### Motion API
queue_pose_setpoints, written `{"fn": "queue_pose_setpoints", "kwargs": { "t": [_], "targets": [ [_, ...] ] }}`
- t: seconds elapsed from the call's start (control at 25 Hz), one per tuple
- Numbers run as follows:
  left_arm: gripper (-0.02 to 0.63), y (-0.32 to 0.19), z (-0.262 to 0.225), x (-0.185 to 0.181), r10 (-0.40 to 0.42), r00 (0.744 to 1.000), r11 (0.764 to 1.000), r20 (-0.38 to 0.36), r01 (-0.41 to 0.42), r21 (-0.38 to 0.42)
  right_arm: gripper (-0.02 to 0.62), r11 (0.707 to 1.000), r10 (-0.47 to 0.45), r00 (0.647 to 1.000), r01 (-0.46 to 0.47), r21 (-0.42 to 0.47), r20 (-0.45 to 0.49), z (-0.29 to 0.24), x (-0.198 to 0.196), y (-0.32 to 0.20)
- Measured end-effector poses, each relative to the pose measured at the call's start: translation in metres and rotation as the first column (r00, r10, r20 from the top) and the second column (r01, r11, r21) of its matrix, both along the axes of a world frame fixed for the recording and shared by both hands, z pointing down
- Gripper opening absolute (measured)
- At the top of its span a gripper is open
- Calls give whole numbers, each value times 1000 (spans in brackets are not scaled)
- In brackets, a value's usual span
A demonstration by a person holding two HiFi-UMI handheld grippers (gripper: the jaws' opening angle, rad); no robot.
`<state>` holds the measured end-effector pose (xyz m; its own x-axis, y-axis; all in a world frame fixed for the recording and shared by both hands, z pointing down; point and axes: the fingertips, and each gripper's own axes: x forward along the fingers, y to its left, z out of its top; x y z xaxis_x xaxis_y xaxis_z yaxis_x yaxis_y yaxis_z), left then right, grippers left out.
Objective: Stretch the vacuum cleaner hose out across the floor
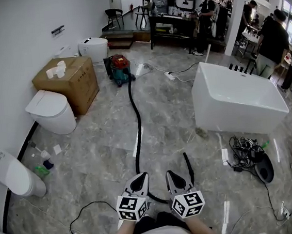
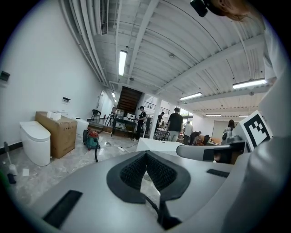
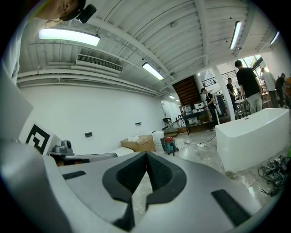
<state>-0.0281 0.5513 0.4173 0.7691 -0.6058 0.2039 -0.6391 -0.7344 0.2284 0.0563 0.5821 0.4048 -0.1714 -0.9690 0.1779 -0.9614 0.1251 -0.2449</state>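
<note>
Black against the grey marble floor (image 1: 98, 155): finding the hose (image 1: 137, 121) already running nearly straight from the vacuum cleaner (image 1: 119, 69) down toward the person, then doubling back in a tight bend behind the two grippers, with its free end (image 1: 188, 165) lying just beside the right gripper (image 1: 172, 174). Judging the stretch as mostly done, with that last bend probably needing pulling out. Gripping nothing at this moment: showing the left gripper (image 1: 141, 176) with jaws pressed together on empty air, and the right one likewise, both hovering above the floor. Counting one hose, one vacuum cleaner, two grippers; further out, one cardboard box (image 1: 69, 80), one white bathtub (image 1: 235, 99), one tangle of cables (image 1: 248, 152), at least three toilets (image 1: 52, 111) along the left wall, and several people (image 1: 272, 38) at the far end.
</note>
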Motion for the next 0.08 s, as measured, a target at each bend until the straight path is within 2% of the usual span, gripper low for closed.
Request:
{"fn": "queue_pose_setpoints", "kwargs": {
  "t": [0.08],
  "targets": [
    [9, 1, 1, -1, 1, 1000, 1000, 4, -1, -3, 17, 1000, -1, 1000, 1, -4, -1, 1, -2, 0]
  ]
}}
